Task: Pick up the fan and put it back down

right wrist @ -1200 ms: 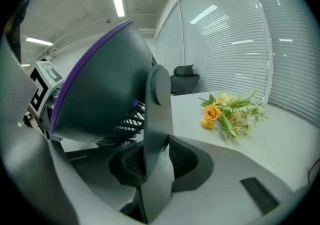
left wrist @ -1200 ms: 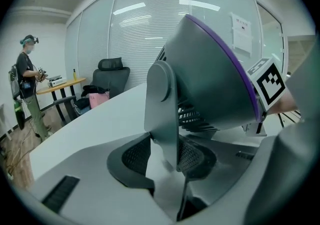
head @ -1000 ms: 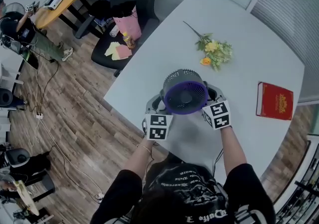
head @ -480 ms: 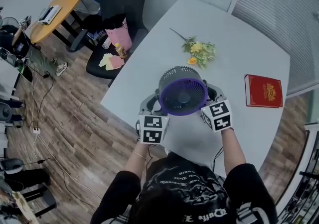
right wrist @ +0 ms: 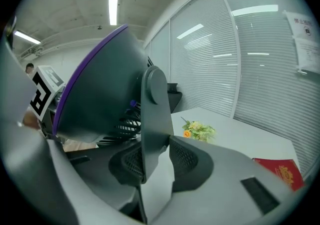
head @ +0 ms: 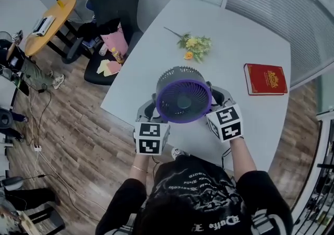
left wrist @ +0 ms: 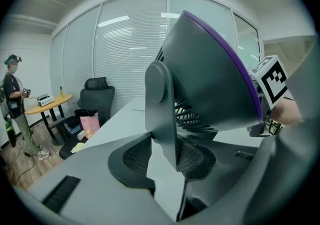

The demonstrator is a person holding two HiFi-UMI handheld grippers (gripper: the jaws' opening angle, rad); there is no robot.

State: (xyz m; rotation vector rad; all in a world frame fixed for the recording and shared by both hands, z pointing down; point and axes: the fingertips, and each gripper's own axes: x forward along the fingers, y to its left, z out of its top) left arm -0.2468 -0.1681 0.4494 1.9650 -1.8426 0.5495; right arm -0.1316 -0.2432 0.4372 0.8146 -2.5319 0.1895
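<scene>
Fan (head: 183, 98): hanging, apparently lifted clear of the desk (head: 245, 30), with flowers (head: 194, 47) at its 12 o'clock.
Left gripper (left wrist: 162, 156): clamping the stand's 9 o'clock arm.
Right gripper (right wrist: 152, 161): clamping the 3 o'clock arm, so the two grips are sharing the weight evenly.

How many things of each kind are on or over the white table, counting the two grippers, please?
fan: 1, held at its stand by both grippers
grippers: 2, the left gripper and the right gripper
flower bunch: 1
red book: 1
Total: 5
</scene>
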